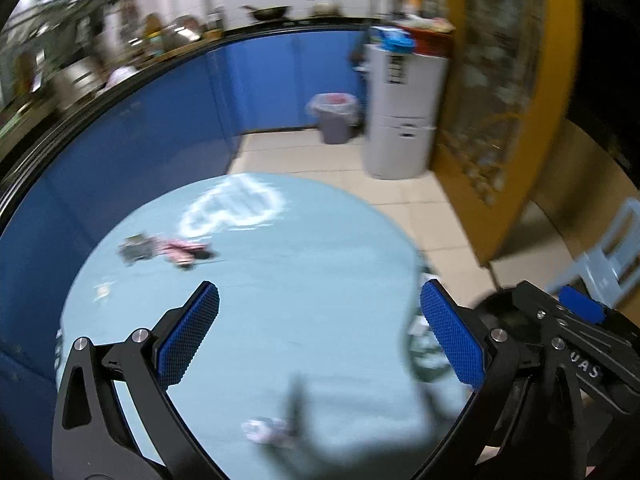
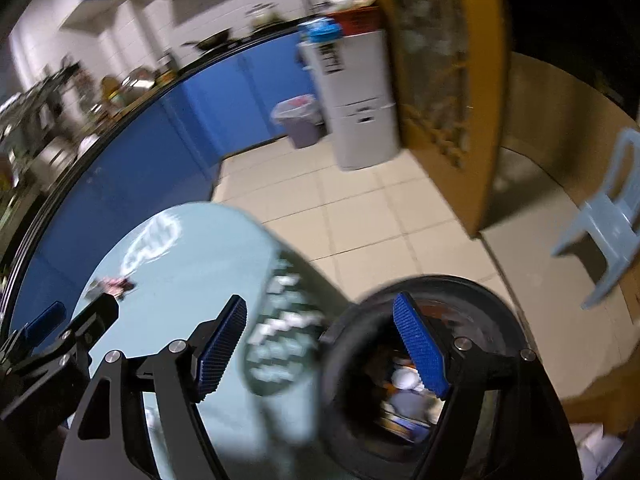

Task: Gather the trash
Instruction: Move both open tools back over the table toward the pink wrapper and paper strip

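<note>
L gripper [image 1: 320, 332]: fingers spread wide, nothing btwn, over round table [image 1: 320, 280].
R gripper [image 2: 320, 348]: fingers apart, empty; blurred green-white wrapper [image 2: 280, 340] btwn them, untouched.
Black bin [image 2: 400, 380]: just off table edge, 3 o'clock of R gripper, scraps inside.
Near scrap [image 1: 264, 430]: pale crumple, 6 o'clock on table.
Far scraps [image 1: 168, 250]: pink/grey bits, 10 o'clock.
Tip: pick nearest first, centre fingers, close firm, drop w/ gripper over bin mouth.

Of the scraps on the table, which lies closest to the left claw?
The whitish crumpled scrap, low between the open left claw's fingers; the pink wrapper lies farther off.
</note>
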A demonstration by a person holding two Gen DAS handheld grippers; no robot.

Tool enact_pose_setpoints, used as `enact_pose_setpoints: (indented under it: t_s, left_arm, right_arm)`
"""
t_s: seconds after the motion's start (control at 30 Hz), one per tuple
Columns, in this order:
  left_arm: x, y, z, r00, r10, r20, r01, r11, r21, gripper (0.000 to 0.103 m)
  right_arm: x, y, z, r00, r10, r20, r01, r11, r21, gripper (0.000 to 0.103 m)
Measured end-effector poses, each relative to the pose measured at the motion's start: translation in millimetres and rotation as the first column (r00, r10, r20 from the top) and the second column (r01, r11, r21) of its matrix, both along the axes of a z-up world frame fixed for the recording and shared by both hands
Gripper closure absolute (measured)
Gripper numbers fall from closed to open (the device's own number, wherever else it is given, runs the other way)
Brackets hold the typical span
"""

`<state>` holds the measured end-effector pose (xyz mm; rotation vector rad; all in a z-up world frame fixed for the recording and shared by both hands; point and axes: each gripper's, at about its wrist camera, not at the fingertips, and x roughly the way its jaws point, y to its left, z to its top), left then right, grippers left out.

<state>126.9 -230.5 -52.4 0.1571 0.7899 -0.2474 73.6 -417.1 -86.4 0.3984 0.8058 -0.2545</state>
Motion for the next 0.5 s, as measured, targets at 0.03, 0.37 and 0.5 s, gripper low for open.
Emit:
enact_pose_setpoints:
  t_s: [0.03,0.37,0.5]
  left_arm:
    - [5.3,10.8,-1.1,1.0,0.022,0.0,-0.022,1.0,-0.001,0.004]
    - [80.4,141.0,-21.6,0.972,0.228,-0.061,-0.23,0.973,-0.034,0.004]
    - [104.7,178.2,-34.7,0.968,0.236,-0.086,-0.24,0.97,-0.043,0.006]
  right_arm:
    - [10.5,10.7,0.6,1.0,0.026,-0.001,-0.026,1.0,-0.005,0.029]
    - [107.0,115.0,-7.7,0.97,0.238,-0.041,-0.24,0.968,-0.073,0.029]
    - [137.0,157.3,-15.8,0.953,0.297,-0.066,-0.302,0.948,-0.101,0.029]
